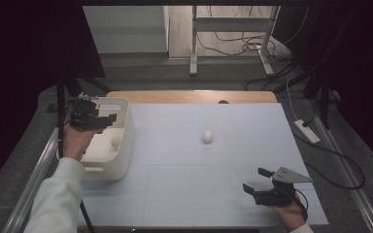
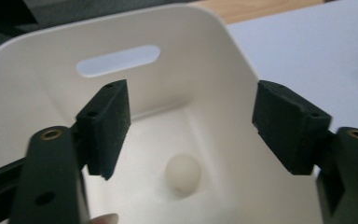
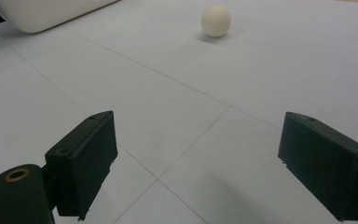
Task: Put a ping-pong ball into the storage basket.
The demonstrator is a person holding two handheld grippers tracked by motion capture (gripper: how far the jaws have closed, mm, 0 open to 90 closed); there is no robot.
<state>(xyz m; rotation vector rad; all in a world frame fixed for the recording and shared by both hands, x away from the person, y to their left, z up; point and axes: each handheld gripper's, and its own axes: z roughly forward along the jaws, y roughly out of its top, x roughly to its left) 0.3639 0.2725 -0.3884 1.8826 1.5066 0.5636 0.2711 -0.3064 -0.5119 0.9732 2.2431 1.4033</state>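
Observation:
A white bin (image 1: 124, 145) stands at the table's left edge, with a white egg-shaped ball (image 1: 115, 141) lying on its floor. My left gripper (image 1: 106, 112) hovers over the bin with its jaws open and nothing between them. In the left gripper view the ball (image 2: 182, 173) lies below the gap, inside the bin's wall (image 2: 182, 60). A second white ball (image 1: 207, 136) rests alone on the white mat near the middle. My right gripper (image 1: 256, 180) sits low at the front right, open and empty, and points toward that ball (image 3: 216, 20).
The white mat (image 1: 184, 194) covers most of the table, and a strip of wood (image 1: 194, 96) shows at the back. The bin's corner (image 3: 46, 11) appears at the top left of the right gripper view. On the floor are a metal stand (image 1: 233, 29), cables and a power strip (image 1: 307, 131).

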